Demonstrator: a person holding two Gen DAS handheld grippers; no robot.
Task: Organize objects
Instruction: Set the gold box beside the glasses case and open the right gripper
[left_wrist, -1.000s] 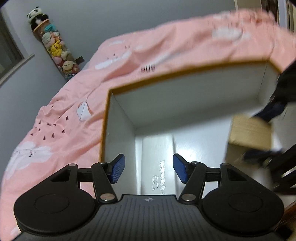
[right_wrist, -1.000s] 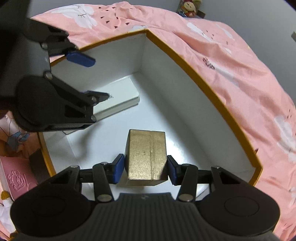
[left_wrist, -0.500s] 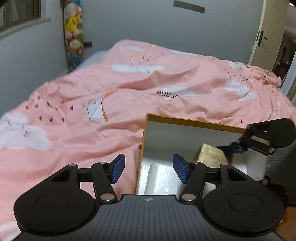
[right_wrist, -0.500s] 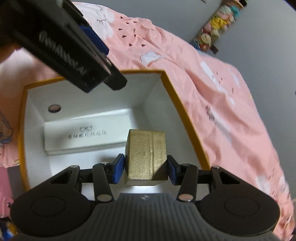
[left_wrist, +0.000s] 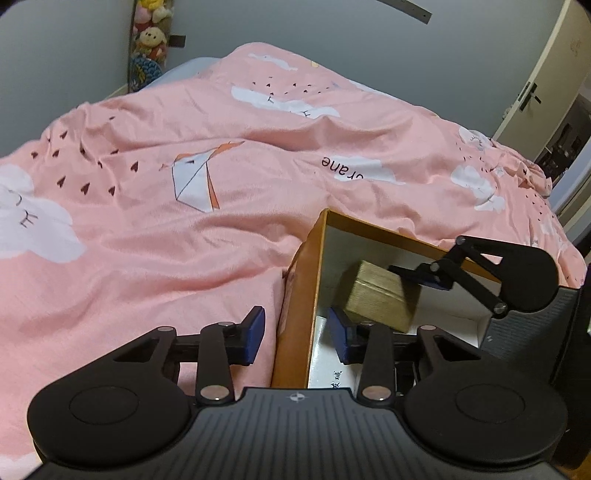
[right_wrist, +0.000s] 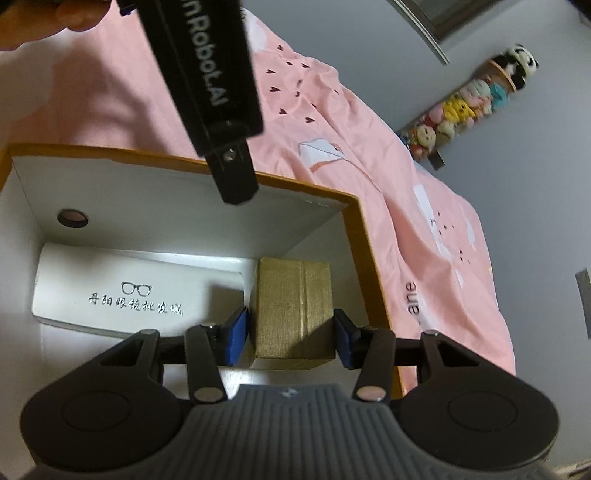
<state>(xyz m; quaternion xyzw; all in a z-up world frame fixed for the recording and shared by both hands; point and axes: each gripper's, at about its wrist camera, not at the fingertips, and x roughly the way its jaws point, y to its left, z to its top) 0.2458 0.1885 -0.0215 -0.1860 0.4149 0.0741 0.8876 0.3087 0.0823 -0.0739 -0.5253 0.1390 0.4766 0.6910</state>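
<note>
Duvet, pink with white clouds and a paper-crane print, filled the left and far side of the left wrist view. Toys hung in a tall column on the grey wall at upper left. Left gripper sat low at the near edge, its jaws straddling the orange wall of the box: left pad over the duvet outside, right pad over the white interior. Jaws had just been closing, yet the pads stood clear of the wall on both sides, gripping nothing. Box rested on the duvet, open-topped, orange outside, white inside. Farther right in that view, gold block hung inside the box above the floor, with one blue pad of the right gripper against its far side. Door stood at the far right.

Right wrist view, left to right: white case printed with a spectacles mark and a line of characters lay flat on the box floor along the left and far walls. A round hole showed in the far wall above it. Black body of the left gripper crossed the top of the view, over the far rim. Right gripper was clamped on the gold block, a pad flat on each side; block upright, just right of the case, near the right wall. Whether it touched the floor, unclear
</note>
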